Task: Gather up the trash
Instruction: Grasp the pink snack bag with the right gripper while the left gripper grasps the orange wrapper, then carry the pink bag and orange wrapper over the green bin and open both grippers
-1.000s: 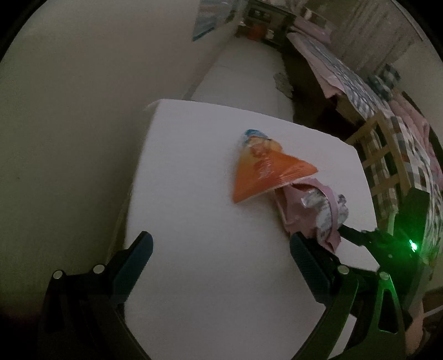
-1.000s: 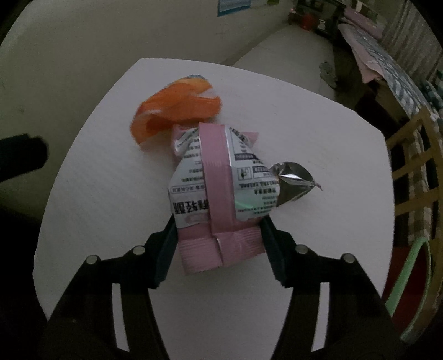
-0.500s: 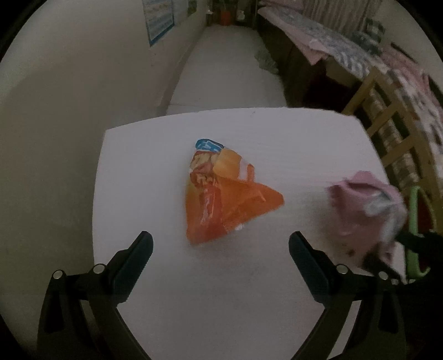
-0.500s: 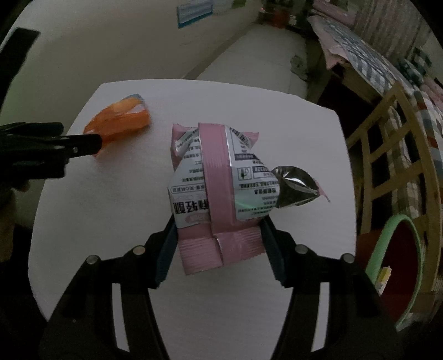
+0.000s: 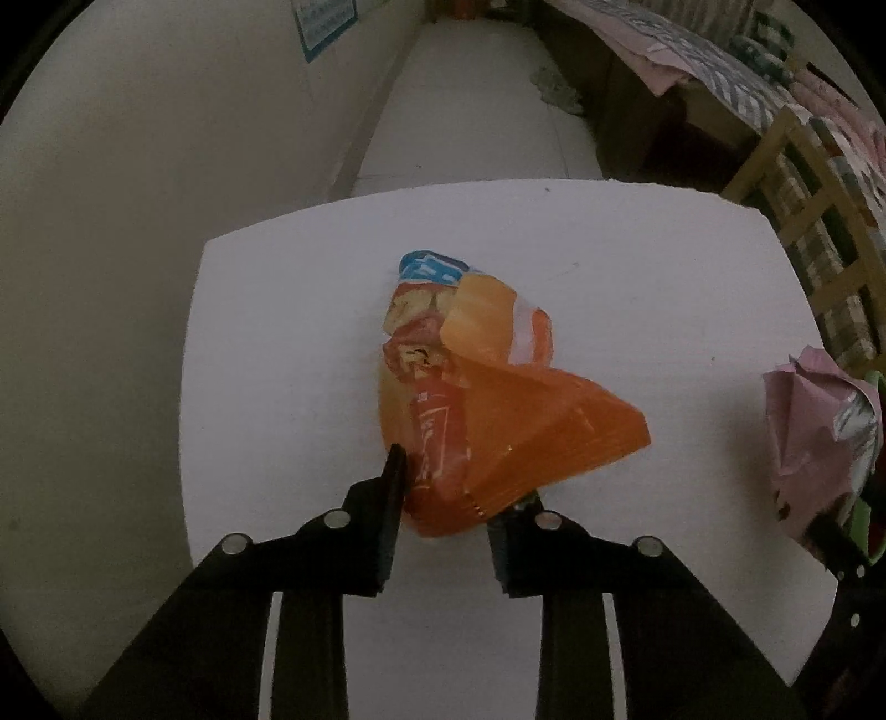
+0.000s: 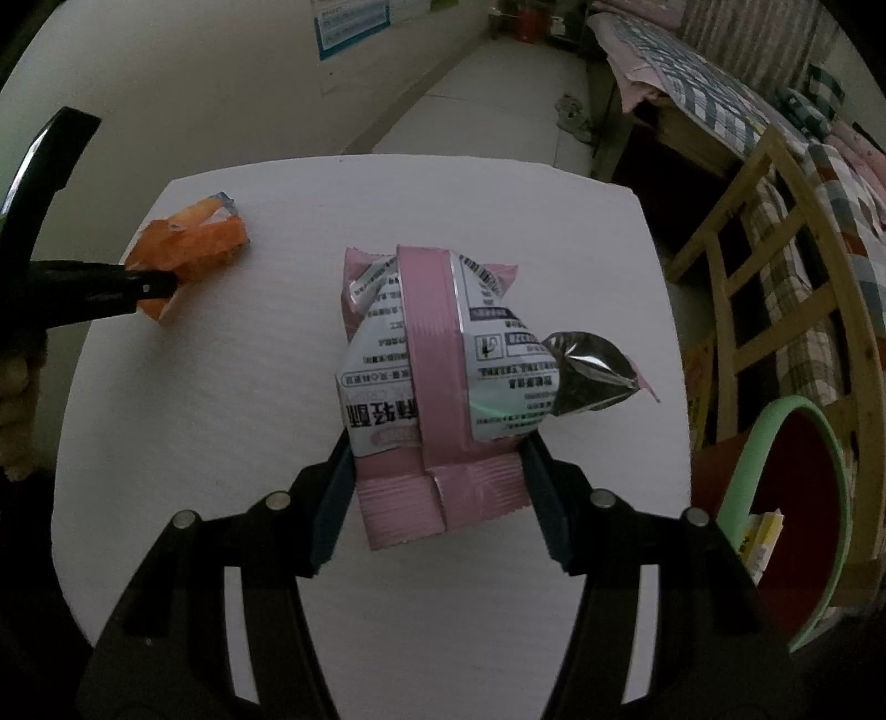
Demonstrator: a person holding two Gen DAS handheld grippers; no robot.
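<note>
Lying near the middle of the white counter (image 5: 277, 387), an orange snack wrapper (image 5: 498, 432) has its near end between the left tongs (image 5: 459, 487), whose jaws have just been closing and now press on it at a narrow gap; the right-hand pad is largely hidden behind the foil. Its printing, blue at the far end and red along one fold, is too crumpled to read. The right tongs (image 6: 437, 476), set at a middling width, clamp a pink-and-white snack packet (image 6: 432, 387) above the counter; its back panel carries dense printed text and large characters, all seen upside down and not legible, with a silver inner flap sticking out to the right. From the right wrist view a green-rimmed red bin (image 6: 797, 498) stands off the counter's right edge, cut off by the frame, with a yellow scrap inside. A wooden chair (image 6: 775, 266), a bed with checked bedding (image 6: 720, 94) and a wall poster (image 6: 349, 27), unreadable, lie beyond.
</note>
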